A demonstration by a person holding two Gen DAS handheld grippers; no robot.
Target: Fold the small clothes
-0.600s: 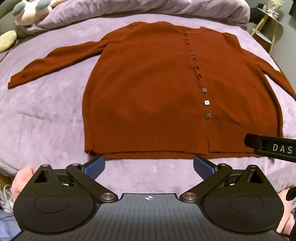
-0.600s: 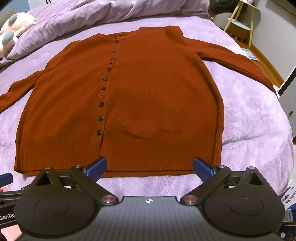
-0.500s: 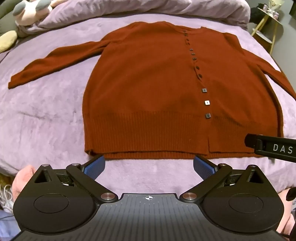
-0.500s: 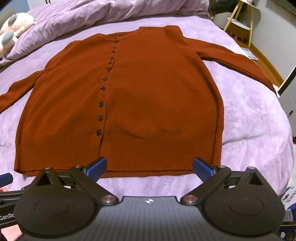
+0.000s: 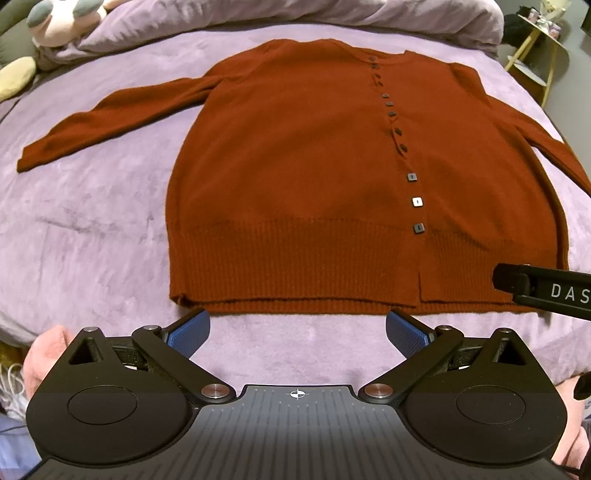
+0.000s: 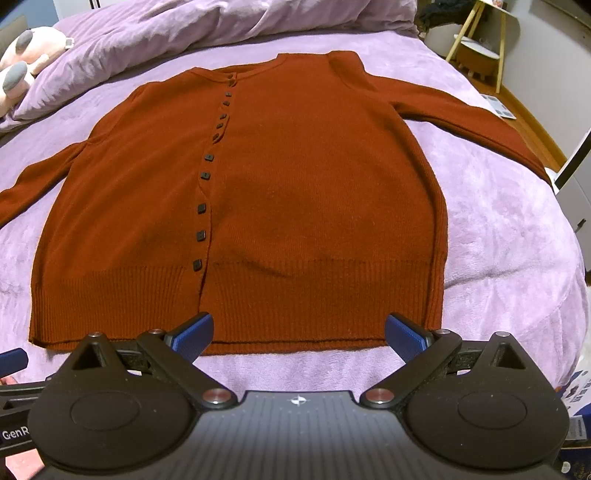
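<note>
A rust-red buttoned cardigan lies flat on the purple bedspread, front up, both sleeves spread out sideways. Its ribbed hem is nearest to me. My left gripper hovers open just short of the hem's left half, nothing between its blue pads. My right gripper is open too, its pads over the hem's right half, and it holds nothing. The right gripper's black finger pokes into the left wrist view from the right edge.
A bunched purple duvet lies beyond the collar. A plush toy sits at the far left by a yellow cushion. A small side table with yellow legs stands off the bed's far right; the bed edge drops away at right.
</note>
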